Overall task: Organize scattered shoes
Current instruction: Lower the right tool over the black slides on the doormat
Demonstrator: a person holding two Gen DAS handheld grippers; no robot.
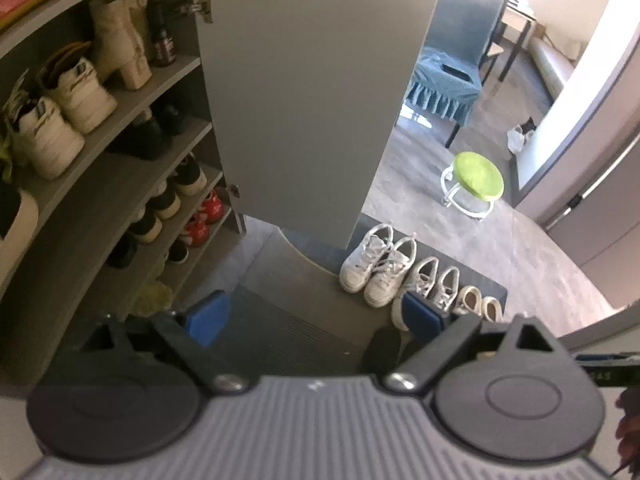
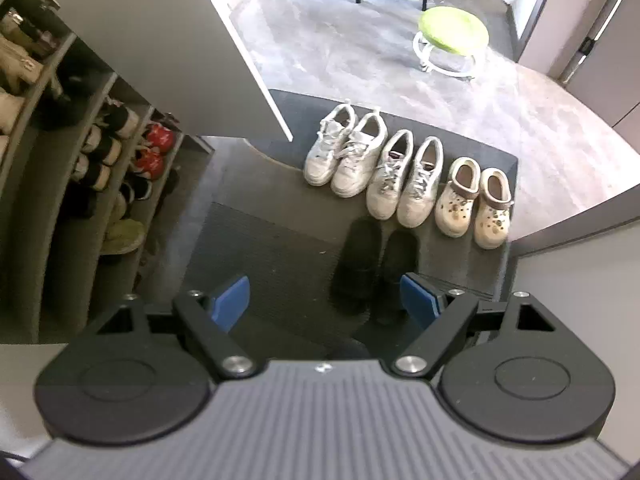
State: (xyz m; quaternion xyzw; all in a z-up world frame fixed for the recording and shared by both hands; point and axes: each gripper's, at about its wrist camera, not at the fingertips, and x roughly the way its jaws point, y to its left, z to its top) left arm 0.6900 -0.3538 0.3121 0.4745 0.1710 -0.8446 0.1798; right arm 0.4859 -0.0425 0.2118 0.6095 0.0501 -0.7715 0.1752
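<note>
Both grippers are held high over the mat point(image 2: 280, 208), spread wide, nothing pinched: left gripper point(image 1: 316, 316), right gripper point(image 2: 326, 300).

Shoes as they lie, placed relative to the mat:
- Three pale pairs are lined up in a row along the mat's far edge, toes toward the camera: white sneakers point(image 2: 346, 156) nearest the open cabinet door point(image 2: 160, 40), a second pair of laced sneakers point(image 2: 404, 178) beside them, then clogs point(image 2: 474, 200) at the mat's right end.
- Black slippers point(image 2: 372, 264) sit side by side on the mat in front of that row, just ahead of the right gripper.
- The shelves point(image 1: 120, 152) left of the mat are seen well filled with shoes.

This tidy layout fits a finished line-up, or pairs waiting to be shelved; which one cannot be told.

Handling, as judged:
- Sneakers: light, padded upper soft, sole and heel counter stiff. Best gripped across the heel collar; laces are to be avoided, as they would slip.
- Clogs: light, springy foam, smooth. Best pinched at the heel rim or strap.
- Slippers: soft, floppy, low profile. Best taken across the top band; sagging is expected.
</note>
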